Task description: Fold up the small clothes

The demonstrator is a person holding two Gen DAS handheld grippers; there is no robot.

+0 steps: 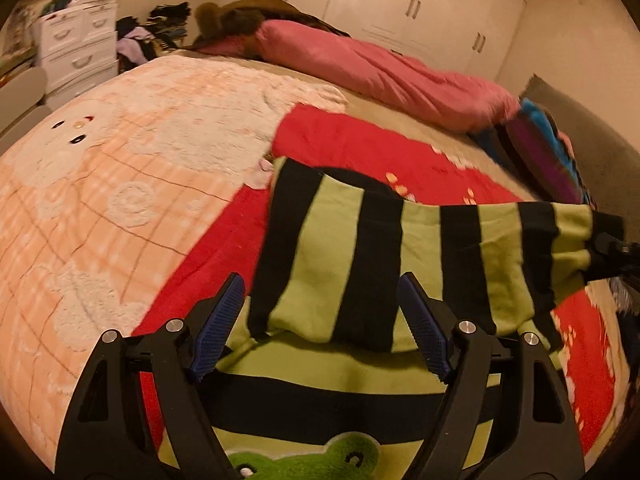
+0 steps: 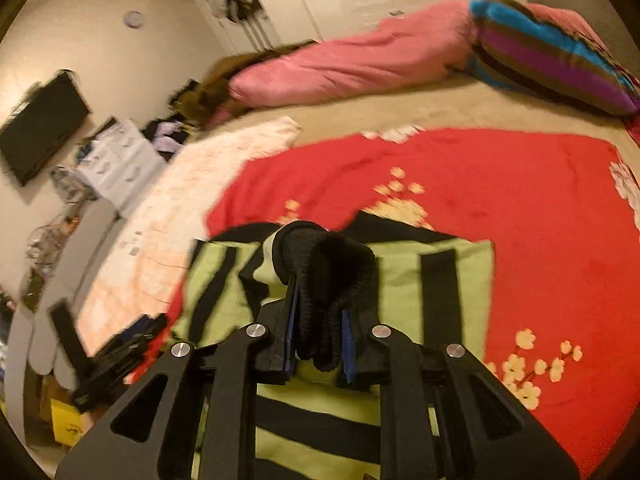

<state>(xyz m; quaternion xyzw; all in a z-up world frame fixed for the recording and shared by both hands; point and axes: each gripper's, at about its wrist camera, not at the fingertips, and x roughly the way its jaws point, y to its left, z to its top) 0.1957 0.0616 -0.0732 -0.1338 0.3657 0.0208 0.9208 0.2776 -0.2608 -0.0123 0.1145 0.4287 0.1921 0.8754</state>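
A green and black striped sweater (image 1: 320, 372) with a frog patch (image 1: 304, 460) lies on a red flowered blanket (image 1: 344, 136) on the bed. One sleeve (image 1: 400, 248) is lifted and stretched out to the right. Its black ribbed cuff (image 2: 326, 256) is pinched between the pads of my right gripper (image 2: 320, 304), which is shut on it above the sweater's body (image 2: 400, 272). That gripper (image 1: 612, 248) shows at the right edge of the left wrist view. My left gripper (image 1: 321, 280) hangs open over the sweater, its blue pads (image 1: 218, 332) either side of the folded sleeve and not pressing it.
A peach plush blanket (image 1: 120, 200) covers the bed's left part. A pink duvet (image 1: 360, 64) and a striped pillow (image 2: 552, 52) lie at the far side. White drawers (image 1: 76, 48) with piled clothes, wardrobes (image 1: 400, 0) and a wall television (image 2: 40, 128) stand beyond the bed.
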